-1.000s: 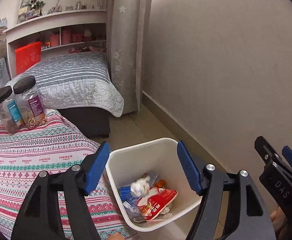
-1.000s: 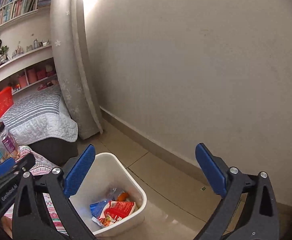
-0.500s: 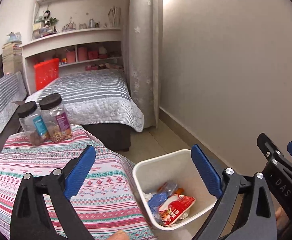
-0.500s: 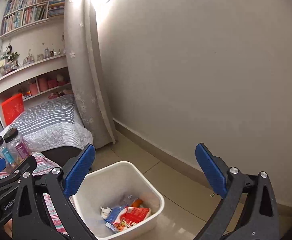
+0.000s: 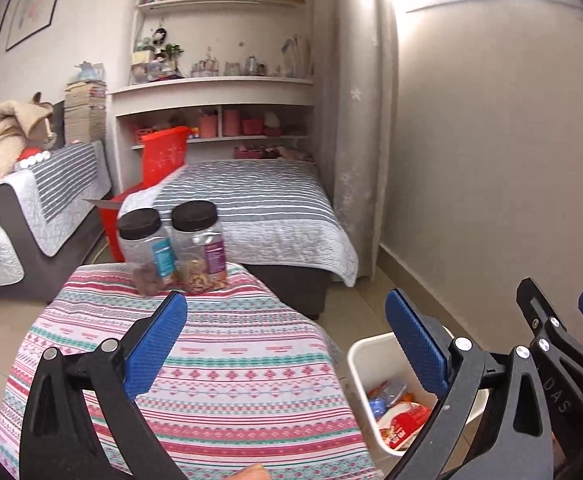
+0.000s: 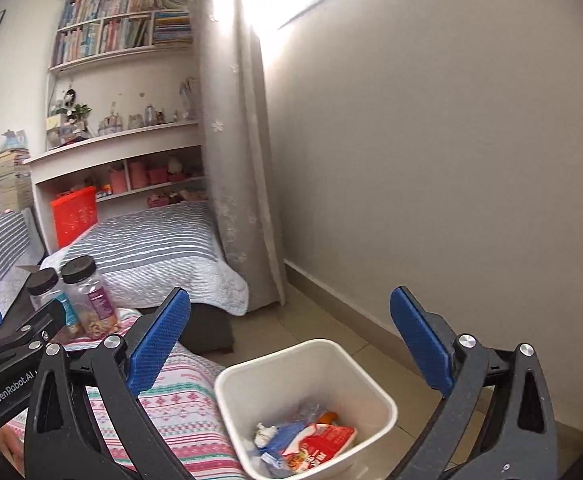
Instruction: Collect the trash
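A white plastic bin stands on the tiled floor beside the table. It holds a red snack packet, blue wrapper and crumpled white paper. The bin also shows in the left wrist view, partly behind a finger. My left gripper is open and empty above the table's striped cloth. My right gripper is open and empty above the bin. The left gripper's body shows at the right wrist view's left edge.
Two clear jars with black lids stand at the table's far edge. A grey striped bed, a sofa, a red crate and shelves lie beyond. A plain wall and curtain are to the right.
Both grippers have risen and tilted up and drawn back from the bin. The left view has swung left over the table. A crumpled white piece now lies in the bin.
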`<state>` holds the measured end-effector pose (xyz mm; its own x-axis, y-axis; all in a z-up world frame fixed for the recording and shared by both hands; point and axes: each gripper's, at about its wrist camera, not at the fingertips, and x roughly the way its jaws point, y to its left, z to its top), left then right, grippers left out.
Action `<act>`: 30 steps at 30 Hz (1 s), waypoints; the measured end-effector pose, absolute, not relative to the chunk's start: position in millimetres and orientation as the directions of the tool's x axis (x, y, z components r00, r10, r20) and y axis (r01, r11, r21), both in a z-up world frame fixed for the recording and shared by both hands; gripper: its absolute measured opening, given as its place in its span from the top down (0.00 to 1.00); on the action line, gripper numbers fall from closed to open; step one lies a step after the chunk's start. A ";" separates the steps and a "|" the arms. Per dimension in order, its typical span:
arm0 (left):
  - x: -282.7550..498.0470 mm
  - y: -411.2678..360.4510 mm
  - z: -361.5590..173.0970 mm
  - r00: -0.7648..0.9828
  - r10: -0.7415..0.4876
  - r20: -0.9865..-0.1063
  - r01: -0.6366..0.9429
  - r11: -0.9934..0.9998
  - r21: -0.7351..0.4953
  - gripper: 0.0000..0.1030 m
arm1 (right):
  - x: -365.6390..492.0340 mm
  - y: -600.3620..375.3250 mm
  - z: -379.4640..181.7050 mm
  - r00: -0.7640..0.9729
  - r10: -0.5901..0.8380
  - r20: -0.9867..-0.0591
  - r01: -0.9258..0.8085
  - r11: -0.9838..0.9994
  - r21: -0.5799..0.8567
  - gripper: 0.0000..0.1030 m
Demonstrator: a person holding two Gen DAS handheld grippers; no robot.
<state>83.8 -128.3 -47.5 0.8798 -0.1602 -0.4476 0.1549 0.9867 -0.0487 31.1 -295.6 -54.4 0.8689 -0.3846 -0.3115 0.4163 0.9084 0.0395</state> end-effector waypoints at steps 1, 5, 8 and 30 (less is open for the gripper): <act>82.6 -121.0 -46.1 0.883 -0.150 -0.445 0.142 0.989 -0.050 0.06 | 33.9 -289.3 -54.4 0.872 -0.375 -0.315 0.406 0.913 0.037 0.07; 78.0 -94.0 -41.9 0.892 -0.110 -0.439 0.094 0.994 -0.057 0.06 | 39.9 -267.2 -52.8 0.889 -0.328 -0.318 0.360 0.932 0.046 0.07; 77.2 -76.2 -39.7 0.900 -0.074 -0.430 0.055 0.997 -0.056 0.06 | 43.8 -248.4 -51.7 0.904 -0.299 -0.306 0.327 0.944 0.042 0.07; 60.4 10.8 -24.1 0.910 0.046 -0.411 -0.081 0.994 -0.069 0.06 | 51.3 -172.1 -32.6 0.953 -0.208 -0.218 0.226 0.972 0.059 0.07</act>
